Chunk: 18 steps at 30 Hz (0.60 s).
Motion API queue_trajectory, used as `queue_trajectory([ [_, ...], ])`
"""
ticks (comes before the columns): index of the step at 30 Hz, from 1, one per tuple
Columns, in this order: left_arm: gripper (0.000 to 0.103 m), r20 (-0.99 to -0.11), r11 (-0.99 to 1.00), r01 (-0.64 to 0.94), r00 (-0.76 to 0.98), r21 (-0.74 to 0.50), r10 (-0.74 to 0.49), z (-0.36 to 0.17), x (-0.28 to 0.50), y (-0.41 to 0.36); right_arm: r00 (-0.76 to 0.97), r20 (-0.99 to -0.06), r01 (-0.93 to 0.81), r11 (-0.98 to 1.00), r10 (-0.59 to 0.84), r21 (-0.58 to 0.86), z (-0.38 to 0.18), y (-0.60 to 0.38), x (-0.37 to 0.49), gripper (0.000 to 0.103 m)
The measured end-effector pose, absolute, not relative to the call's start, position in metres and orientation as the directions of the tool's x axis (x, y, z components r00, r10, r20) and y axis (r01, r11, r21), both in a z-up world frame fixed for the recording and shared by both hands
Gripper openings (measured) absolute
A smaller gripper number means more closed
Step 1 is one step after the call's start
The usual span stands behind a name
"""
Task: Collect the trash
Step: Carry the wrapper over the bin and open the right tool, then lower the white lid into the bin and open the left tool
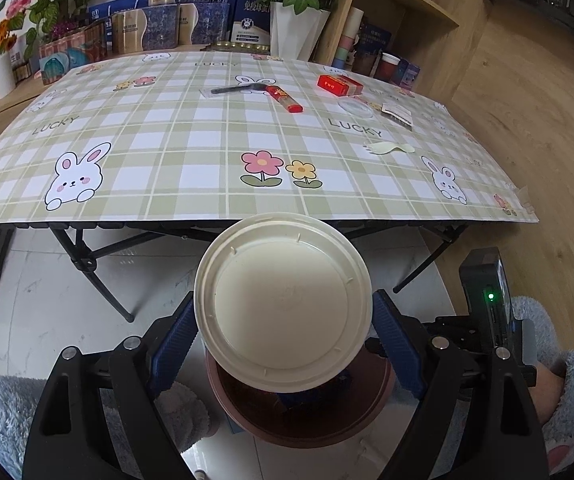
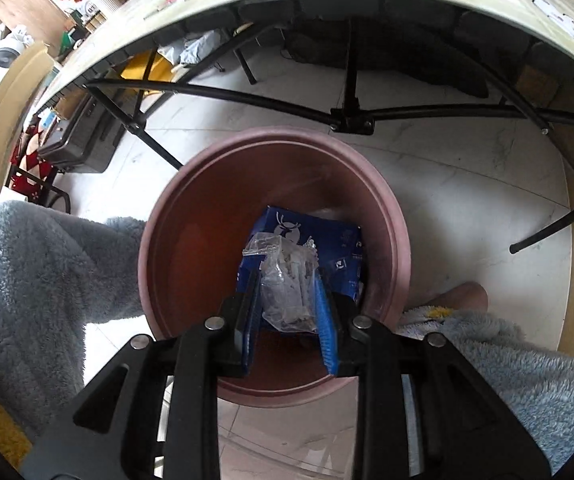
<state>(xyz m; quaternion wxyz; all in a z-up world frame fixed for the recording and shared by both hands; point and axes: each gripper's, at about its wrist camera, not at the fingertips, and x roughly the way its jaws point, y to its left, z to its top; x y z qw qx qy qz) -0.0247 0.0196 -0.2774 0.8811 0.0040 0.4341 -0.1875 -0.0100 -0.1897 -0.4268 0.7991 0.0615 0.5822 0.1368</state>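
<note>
1. Right gripper (image 2: 287, 288) is pinching a crumpled clear plastic bag (image 2: 287, 280), something pale inside it, and it's hanging right over the mouth of the brown bin (image 2: 191, 216). The pads are tight on the plastic from both sides.
2. The bin stands on the floor just in front of the table. There's a blue box (image 2: 343, 248) already lying in the bottom, so the bag would land on top of that.
3. Left gripper (image 1: 283, 332) has its jaws wide and pressed against the sides of a cream lid (image 1: 283, 300), held flat above the same bin (image 1: 299, 408). So both hands have trash and are parked over the drop spot.
4. Step in hand, as I read it: dumping. The bag looks ready to go first since it sits lowest in the opening.
5. Next move for me: just open the right jaws. Thin plastic likes to cling to the ribbed pads, so I might need a little shake. Then the lid; it's nearly as wide as the bin mouth from this angle, so I'd tilt it so it doesn't sit on the rim.
6. Still on the table (image 1: 167, 140): a red pack (image 1: 339, 85), a red tube (image 1: 285, 98) touching a dark tool (image 1: 239, 89), a clear disc (image 1: 355, 109), a small sachet (image 1: 397, 114) and a pale spork (image 1: 389, 148). Plenty left to collect.
7. Fuzzy slippers sit on both sides of the bin, so it's a tight spot.
</note>
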Motion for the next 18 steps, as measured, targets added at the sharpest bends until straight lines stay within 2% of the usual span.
queue_trajectory([
  [4,0.083,-0.773,0.928,0.338,0.543,-0.156,-0.327,-0.281,-0.025,0.018,0.287,-0.917,-0.143,0.958,0.279,0.247,-0.428,-0.191,-0.010,0.036],
  [7,0.083,-0.777,0.928,0.337,0.538,-0.158,-0.328,-0.283,-0.025,0.017,0.306,-0.913,-0.129,0.962,0.270,0.241,-0.425,-0.195,-0.010,0.051],
  [9,0.083,-0.778,0.927,0.339,0.535,-0.159,-0.329,-0.283,-0.025,0.017,0.326,-0.906,-0.114,0.963,0.269,0.245,-0.421,-0.198,-0.010,0.055],
  [15,0.083,-0.784,0.927,0.343,0.528,-0.154,-0.326,-0.286,-0.025,0.016,0.416,-0.873,-0.057,0.965,0.255,0.255,-0.406,-0.212,-0.014,0.077],
  [16,0.083,-0.786,0.927,0.344,0.526,-0.152,-0.325,-0.287,-0.026,0.015,0.425,-0.870,-0.049,0.966,0.249,0.253,-0.404,-0.214,-0.015,0.084],
  [18,0.083,-0.789,0.926,0.347,0.523,-0.150,-0.323,-0.288,-0.026,0.014,0.447,-0.863,-0.025,0.968,0.235,0.250,-0.400,-0.219,-0.016,0.089],
])
